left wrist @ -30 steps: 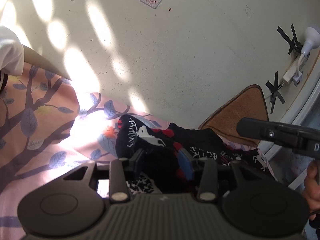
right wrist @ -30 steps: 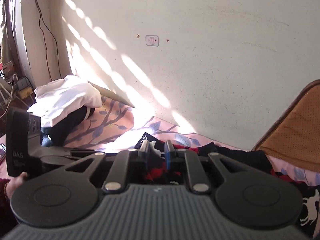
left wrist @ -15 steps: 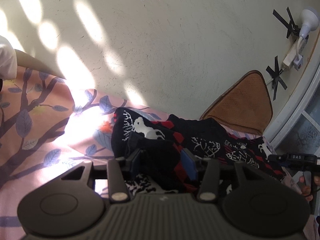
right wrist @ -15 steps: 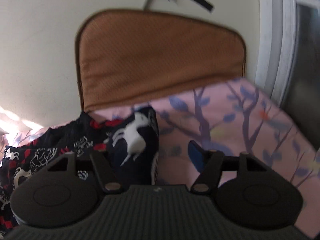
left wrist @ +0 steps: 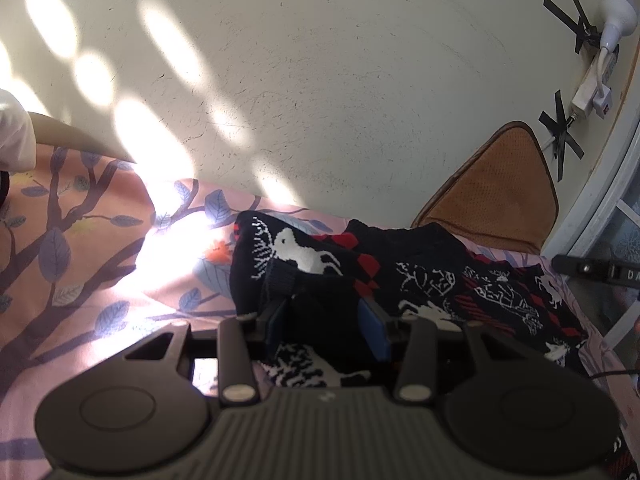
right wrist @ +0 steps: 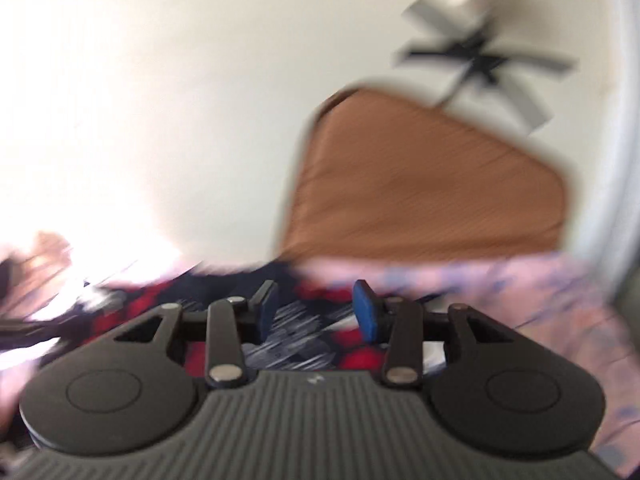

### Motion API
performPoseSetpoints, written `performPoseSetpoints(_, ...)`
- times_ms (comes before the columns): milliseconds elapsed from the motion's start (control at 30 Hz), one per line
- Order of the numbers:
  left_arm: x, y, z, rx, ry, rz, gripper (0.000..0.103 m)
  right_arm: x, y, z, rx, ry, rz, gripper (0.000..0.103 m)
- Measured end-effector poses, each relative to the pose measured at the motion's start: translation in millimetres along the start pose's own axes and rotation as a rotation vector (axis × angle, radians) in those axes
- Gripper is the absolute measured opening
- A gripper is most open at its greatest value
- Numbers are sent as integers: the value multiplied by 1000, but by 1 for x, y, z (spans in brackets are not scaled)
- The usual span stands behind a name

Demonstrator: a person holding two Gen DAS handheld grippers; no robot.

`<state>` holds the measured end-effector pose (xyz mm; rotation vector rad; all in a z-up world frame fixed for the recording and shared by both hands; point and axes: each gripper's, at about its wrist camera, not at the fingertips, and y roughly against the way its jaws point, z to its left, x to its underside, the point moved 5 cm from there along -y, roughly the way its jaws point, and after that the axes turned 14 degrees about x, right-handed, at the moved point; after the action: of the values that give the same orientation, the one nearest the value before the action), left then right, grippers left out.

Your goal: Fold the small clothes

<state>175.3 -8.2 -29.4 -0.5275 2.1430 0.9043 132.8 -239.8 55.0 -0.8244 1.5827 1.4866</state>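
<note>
A black knitted sweater (left wrist: 440, 288) with white animals and red diamonds lies spread on the pink bed sheet (left wrist: 80, 240). My left gripper (left wrist: 324, 316) is shut on a bunched black fold at the sweater's left end, and the cloth fills the gap between its blue pads. The right wrist view is blurred by motion. In it my right gripper (right wrist: 314, 304) hovers over the sweater (right wrist: 288, 344), jaws opening. The cloth lies under the gap and the pads do not press on it. The right gripper's body (left wrist: 596, 270) also shows at the right edge of the left wrist view.
A brown mesh cushion (left wrist: 496, 200) leans on the cream wall behind the sweater, also seen as the cushion (right wrist: 432, 184). A power strip with a white bulb (left wrist: 592, 92) is taped to the wall by the window frame. White cloth (left wrist: 12, 140) lies at the far left.
My right gripper let go of the sweater fold beside the left gripper, opened, and swung right toward the brown cushion end. The left gripper kept its grip and barely moved.
</note>
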Motion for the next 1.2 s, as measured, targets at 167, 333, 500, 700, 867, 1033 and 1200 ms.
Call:
performPoseSetpoints(167, 0, -1, 0, -8, -13, 7, 40, 41, -45, 48, -100, 31, 189, 41)
performPoseSetpoints(333, 0, 1, 1, -2, -7, 4, 40, 24, -18, 39, -52, 34, 191, 42)
performPoseSetpoints(500, -6, 11, 3, -11, 18, -37, 43, 8, 91, -35, -66, -35, -63, 42)
performPoseSetpoints(700, -14, 34, 1, -25, 50, -62, 46, 18, 255, -136, 87, -165, -341, 60)
performPoseSetpoints(867, 6, 43, -18, -34, 1, 23, 53, 61, 333, -184, 151, -246, -369, 69)
performPoseSetpoints(1033, 32, 23, -15, -77, 41, 65, 36, 111, 313, -197, 96, -338, -283, 69)
performPoseSetpoints(1200, 35, 34, 5, -119, 151, -12, 17, 145, 278, -177, -28, -396, -150, 69)
